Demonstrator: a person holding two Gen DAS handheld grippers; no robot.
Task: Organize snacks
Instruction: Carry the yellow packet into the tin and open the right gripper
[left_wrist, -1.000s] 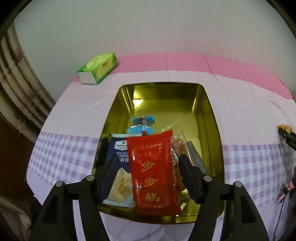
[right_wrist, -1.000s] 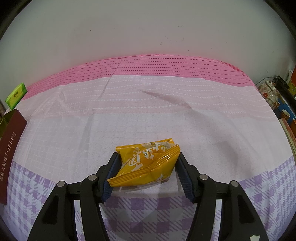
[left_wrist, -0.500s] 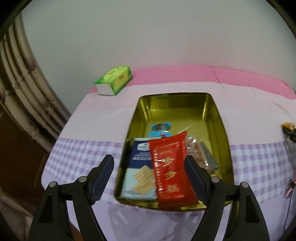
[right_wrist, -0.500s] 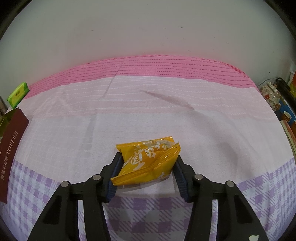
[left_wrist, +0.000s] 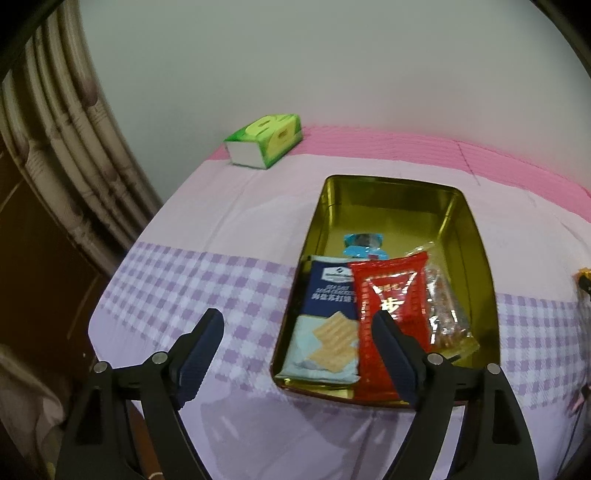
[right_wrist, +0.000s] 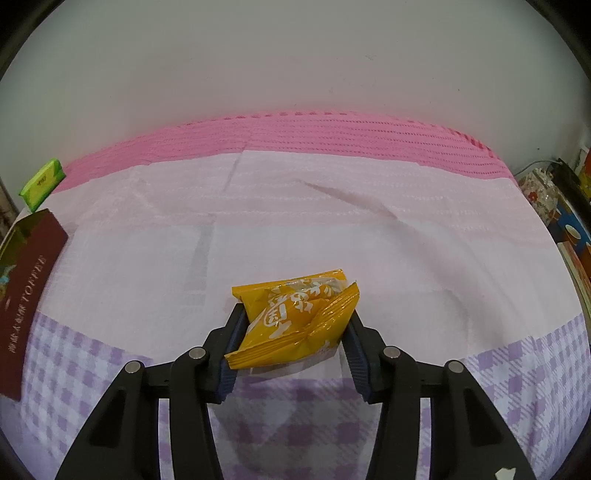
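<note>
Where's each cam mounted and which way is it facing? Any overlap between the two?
Left wrist: on the left gripper, open, looking forward and down at the gold tin of snacks.
Right wrist: on the right gripper, shut on the yellow packet, facing the back wall.
Shared: green tissue box, gold tin, checked tablecloth.

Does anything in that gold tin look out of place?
Yes: the red packet overhangs the near rim of the gold tin instead of lying flat inside, and it partly covers the blue cracker pack.

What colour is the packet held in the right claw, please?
Yellow packet with white lettering; the right wrist view shows it best.
</note>
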